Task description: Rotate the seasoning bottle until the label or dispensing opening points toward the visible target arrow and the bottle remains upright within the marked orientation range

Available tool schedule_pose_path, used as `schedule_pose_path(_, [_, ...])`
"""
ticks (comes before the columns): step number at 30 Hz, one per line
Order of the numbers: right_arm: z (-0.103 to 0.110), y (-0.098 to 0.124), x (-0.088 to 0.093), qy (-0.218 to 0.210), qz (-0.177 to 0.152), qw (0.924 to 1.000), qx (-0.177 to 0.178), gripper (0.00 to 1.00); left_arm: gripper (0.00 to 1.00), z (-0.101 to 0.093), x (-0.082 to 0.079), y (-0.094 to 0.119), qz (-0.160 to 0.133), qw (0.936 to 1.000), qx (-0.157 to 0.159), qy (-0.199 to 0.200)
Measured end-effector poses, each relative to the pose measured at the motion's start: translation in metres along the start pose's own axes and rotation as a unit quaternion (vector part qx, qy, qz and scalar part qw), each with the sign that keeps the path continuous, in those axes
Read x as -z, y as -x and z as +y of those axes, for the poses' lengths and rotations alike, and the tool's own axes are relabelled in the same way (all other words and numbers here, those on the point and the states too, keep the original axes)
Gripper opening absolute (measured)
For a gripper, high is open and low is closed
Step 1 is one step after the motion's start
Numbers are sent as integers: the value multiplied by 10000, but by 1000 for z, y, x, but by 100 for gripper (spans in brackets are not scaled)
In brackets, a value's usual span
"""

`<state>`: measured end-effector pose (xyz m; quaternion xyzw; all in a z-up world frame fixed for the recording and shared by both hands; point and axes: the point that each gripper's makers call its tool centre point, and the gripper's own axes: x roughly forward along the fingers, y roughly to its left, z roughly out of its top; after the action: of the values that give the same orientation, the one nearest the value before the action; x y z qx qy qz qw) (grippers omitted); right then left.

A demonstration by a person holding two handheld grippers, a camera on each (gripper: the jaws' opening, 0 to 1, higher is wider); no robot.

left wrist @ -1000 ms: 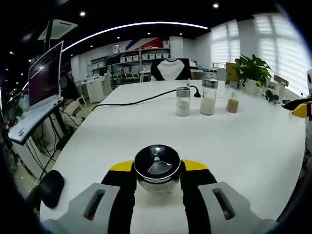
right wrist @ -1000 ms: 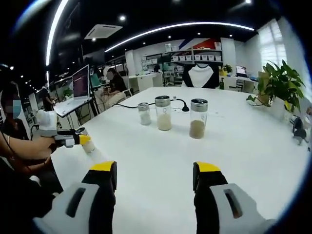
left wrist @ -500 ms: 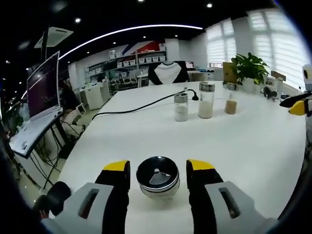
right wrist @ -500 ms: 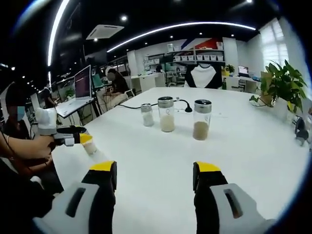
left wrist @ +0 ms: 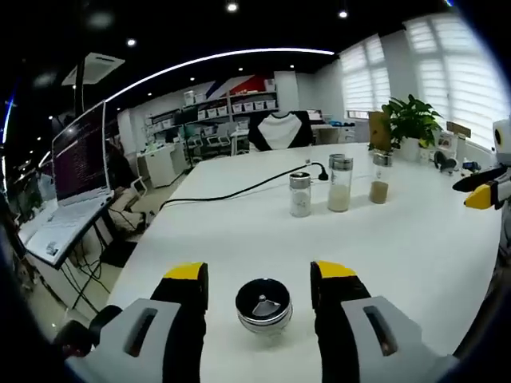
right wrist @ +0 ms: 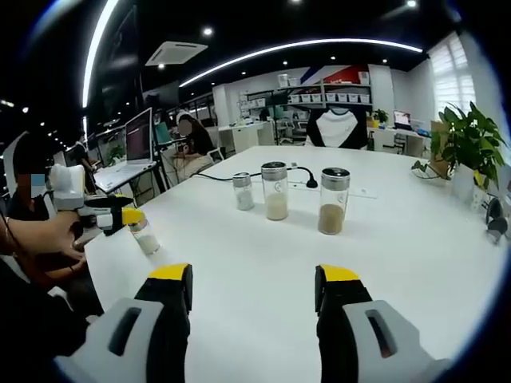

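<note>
The seasoning bottle (left wrist: 263,305), clear glass with a shiny metal lid and a wedge-shaped dispensing flap, stands upright on the white table (left wrist: 399,239). My left gripper (left wrist: 258,271) is open, one yellow-tipped jaw on each side of the bottle with a gap to both. In the right gripper view the same bottle (right wrist: 145,238) stands near the table's left edge, just below the left gripper (right wrist: 108,215) held by a person's hand. My right gripper (right wrist: 254,275) is open over bare table with nothing between its jaws; it also shows at the right edge of the left gripper view (left wrist: 487,191).
Three more seasoning jars stand in a row mid-table: a small one (right wrist: 243,191), a taller one with pale contents (right wrist: 275,191) and one with brown contents (right wrist: 333,201). A black cable (left wrist: 231,191) runs behind them. A potted plant (right wrist: 467,148) stands at the far right.
My left gripper, shut on the bottle a second ago, has opened, let it go and drawn back a little. The bottle stays upright. The right gripper has barely moved.
</note>
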<state>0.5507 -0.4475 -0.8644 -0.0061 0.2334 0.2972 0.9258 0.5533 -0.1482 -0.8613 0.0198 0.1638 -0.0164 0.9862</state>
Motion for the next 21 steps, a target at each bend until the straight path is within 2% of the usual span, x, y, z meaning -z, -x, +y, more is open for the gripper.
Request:
schedule_pose_path(5, [-1,1,2,-14,18,10000,-25,61,70,-4,1,3,194,9998,92,57])
schedule_pose_path(7, [-1,2,3,-28,23,10000,-47,61,71,-7,2,5,266,9991,127,320])
schedule_pose_path(9, [-2,2,3,-28,17,10000,-52,61,73,-9,3,7,320,9990,165,273])
schedule_pose_path(11, [-2,2,3,-39,21,10000,-74,61,80,-11,3,9,312,9990,168,281])
schedule_pose_path(18, [0,0,5,1,57,9998,-173,61,94,-18,-1,16,268,9990,258,267])
schedule_pose_path(21, [2,-2,6,4,80,9997,-227,61,95,-22,-2,20,268,9982,386,372])
